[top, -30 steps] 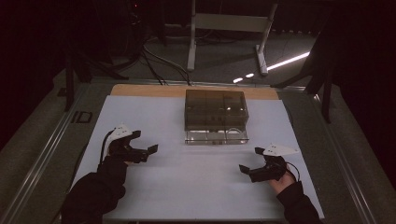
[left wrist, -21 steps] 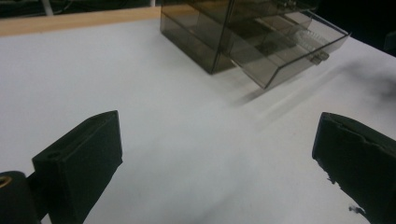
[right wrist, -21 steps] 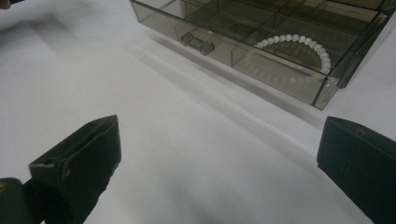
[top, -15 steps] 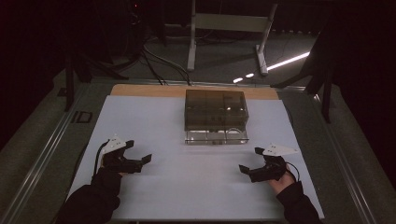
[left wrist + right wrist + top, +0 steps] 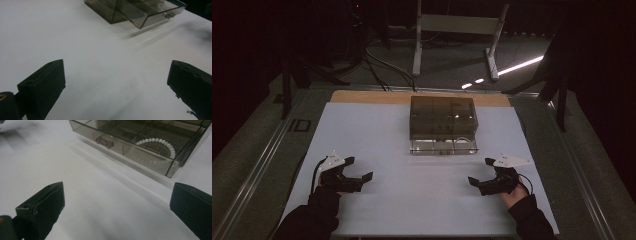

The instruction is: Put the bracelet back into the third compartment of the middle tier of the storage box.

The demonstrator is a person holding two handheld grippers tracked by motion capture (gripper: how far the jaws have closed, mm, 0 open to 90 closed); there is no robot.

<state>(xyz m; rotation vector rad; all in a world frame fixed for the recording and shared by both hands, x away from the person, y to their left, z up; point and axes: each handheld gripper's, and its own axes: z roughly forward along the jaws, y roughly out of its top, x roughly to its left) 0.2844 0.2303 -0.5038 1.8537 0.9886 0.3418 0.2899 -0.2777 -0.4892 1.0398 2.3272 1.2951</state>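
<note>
Drawer (image 5: 140,150) of the smoky clear box (image 5: 442,117) is seen pulled out toward the near side, with a white bead bracelet (image 5: 160,145) lying in one compartment. Left gripper (image 5: 357,179) is held low over the white mat (image 5: 422,200), near-left of the box and well apart from it, jaws spread wide, nothing gripped. Right gripper (image 5: 476,183) is parked near-right of the box, also spread and empty.

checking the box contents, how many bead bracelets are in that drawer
1. A white bead bracelet lies in the pulled-out drawer of the smoky transparent plastic box, in a front compartment. Others may be hidden in compartments farther back.
</note>
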